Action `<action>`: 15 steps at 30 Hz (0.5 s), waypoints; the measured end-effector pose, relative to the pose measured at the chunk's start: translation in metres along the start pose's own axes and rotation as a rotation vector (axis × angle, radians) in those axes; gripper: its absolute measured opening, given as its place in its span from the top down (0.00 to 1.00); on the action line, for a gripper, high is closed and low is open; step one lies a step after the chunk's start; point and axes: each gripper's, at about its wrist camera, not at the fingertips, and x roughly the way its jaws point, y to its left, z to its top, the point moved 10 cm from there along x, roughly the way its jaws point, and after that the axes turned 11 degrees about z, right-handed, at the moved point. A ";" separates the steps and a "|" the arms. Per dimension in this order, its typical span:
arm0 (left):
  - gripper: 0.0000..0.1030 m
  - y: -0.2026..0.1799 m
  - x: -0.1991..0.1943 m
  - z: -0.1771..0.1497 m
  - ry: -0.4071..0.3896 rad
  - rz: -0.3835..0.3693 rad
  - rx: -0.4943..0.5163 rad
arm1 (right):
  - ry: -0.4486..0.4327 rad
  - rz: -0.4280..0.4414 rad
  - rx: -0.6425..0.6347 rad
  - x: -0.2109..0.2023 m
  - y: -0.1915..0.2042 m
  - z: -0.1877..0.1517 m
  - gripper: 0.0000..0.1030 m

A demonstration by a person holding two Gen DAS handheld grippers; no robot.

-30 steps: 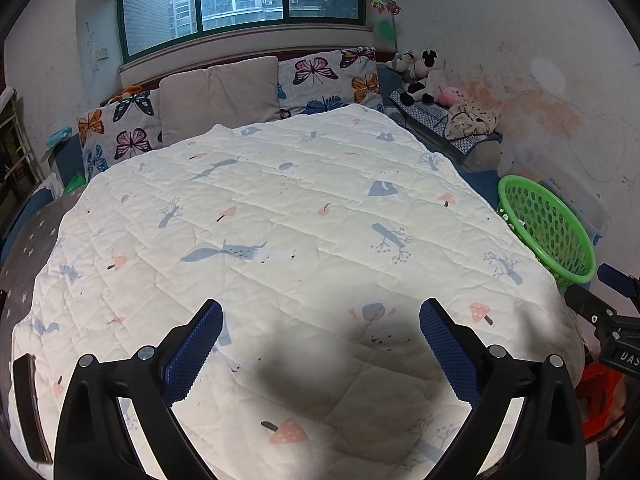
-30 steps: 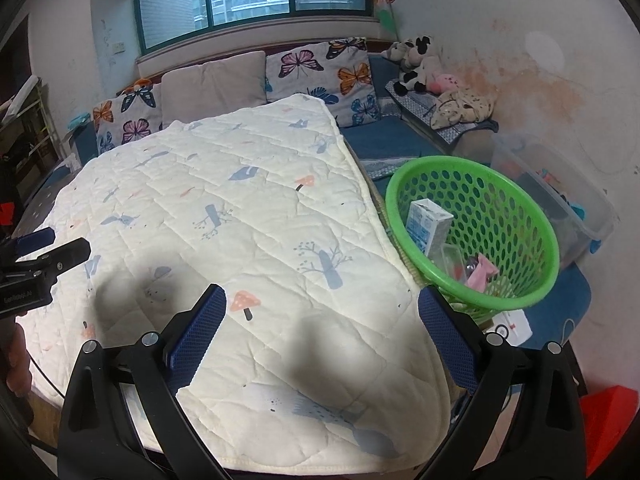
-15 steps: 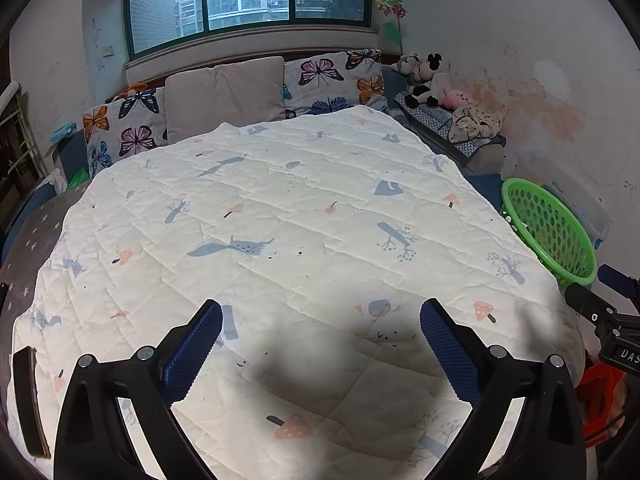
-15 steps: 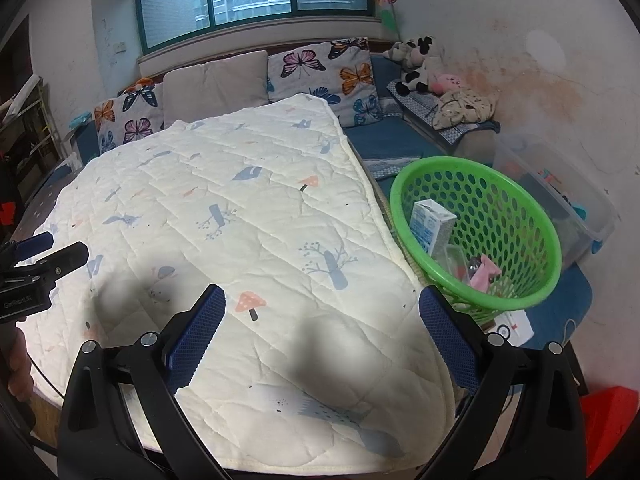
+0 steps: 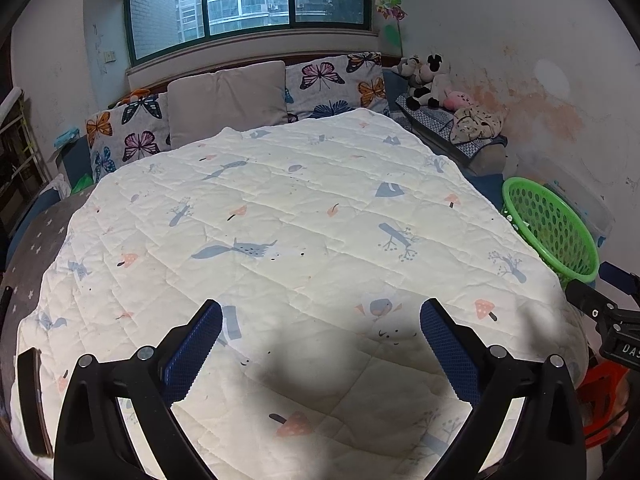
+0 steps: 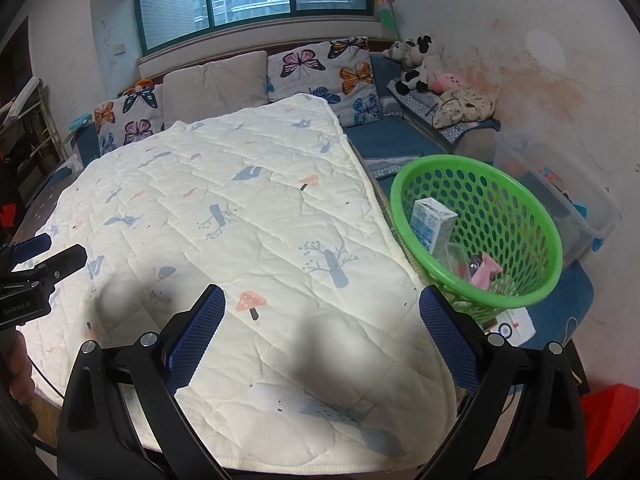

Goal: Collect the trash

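A green plastic basket [image 6: 520,208] stands on the floor to the right of the quilt-covered table [image 6: 224,216]. Inside it lie a white and blue carton [image 6: 434,222], a pink wrapper [image 6: 486,272] and a clear piece of packaging [image 6: 458,258]. In the left wrist view the same basket [image 5: 548,224] sits at the right edge and the quilt [image 5: 280,240] shows no loose trash. My left gripper [image 5: 320,344] is open over the near part of the quilt. My right gripper [image 6: 322,330] is open above the quilt's front right corner, with nothing between the fingers.
A sofa with butterfly cushions [image 5: 320,80] and a grey pillow [image 5: 228,100] runs along the back under the window. Stuffed toys [image 6: 420,64] lie at the right. A clear storage box [image 6: 560,196] stands behind the basket. A dark phone-like slab [image 5: 34,400] lies at the table's left edge.
Both cameras have pulled back and risen slightly, so the quilt and basket look a little farther away. Both grippers stay open and hold nothing.
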 end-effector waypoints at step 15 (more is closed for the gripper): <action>0.07 -0.003 0.000 -0.004 -0.001 0.014 0.014 | 0.002 0.006 0.003 0.001 0.003 -0.004 0.06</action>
